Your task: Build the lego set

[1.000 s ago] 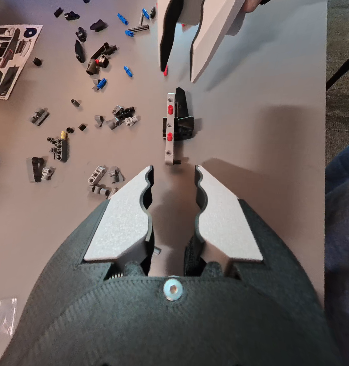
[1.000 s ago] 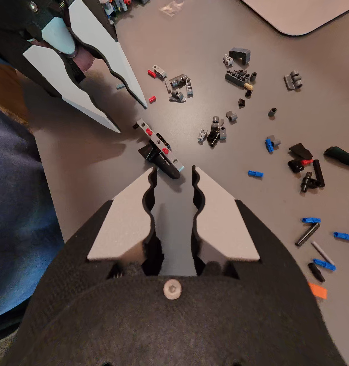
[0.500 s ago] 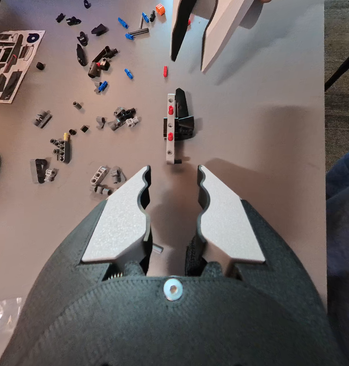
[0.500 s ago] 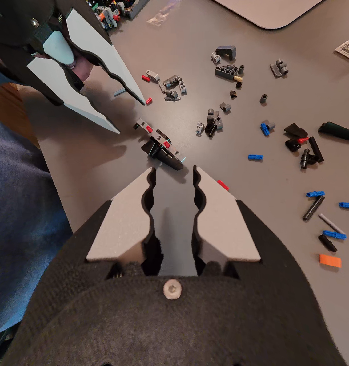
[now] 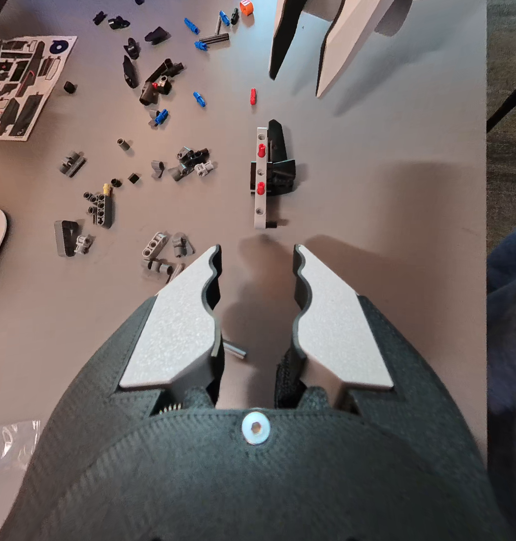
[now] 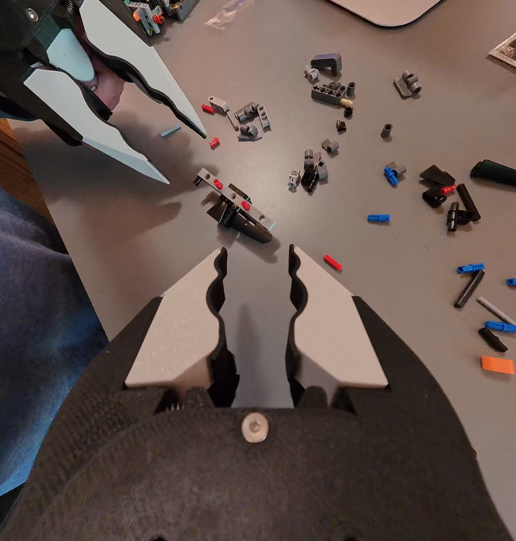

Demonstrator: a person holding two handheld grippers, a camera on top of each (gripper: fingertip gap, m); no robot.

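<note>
A small assembly (image 5: 261, 175), a light grey beam with two red pins on black parts, lies on the grey table. My left gripper (image 5: 257, 248) is open and empty, its tips just short of the beam's near end. My right gripper (image 6: 256, 248) is open and empty, just short of the assembly's (image 6: 236, 205) black end. A loose red pin (image 5: 252, 96) lies on the table beyond the assembly; in the right wrist view it (image 6: 333, 262) sits beside my right finger. Each gripper shows in the other's view: the right one (image 5: 295, 86) and the left one (image 6: 185, 158).
Loose black, grey and blue pieces (image 5: 189, 167) are scattered left of the assembly. A sticker sheet (image 5: 19, 85) lies far left, a plastic bag (image 5: 8, 445) near left. A short grey axle (image 5: 235, 349) lies under my left gripper. The table edge (image 5: 485, 205) runs close on the right, by a person's blue clothing. The short grey axle (image 5: 235, 349) lies some 7 cm from my left tips, 20 cm from my right tips. My right wrist view (image 6: 167, 131) looks at it from another angle.
My right gripper has drawn back from the assembly, and the red pin that was at its tip now lies bare on the table. My left gripper has opened slightly wider.
</note>
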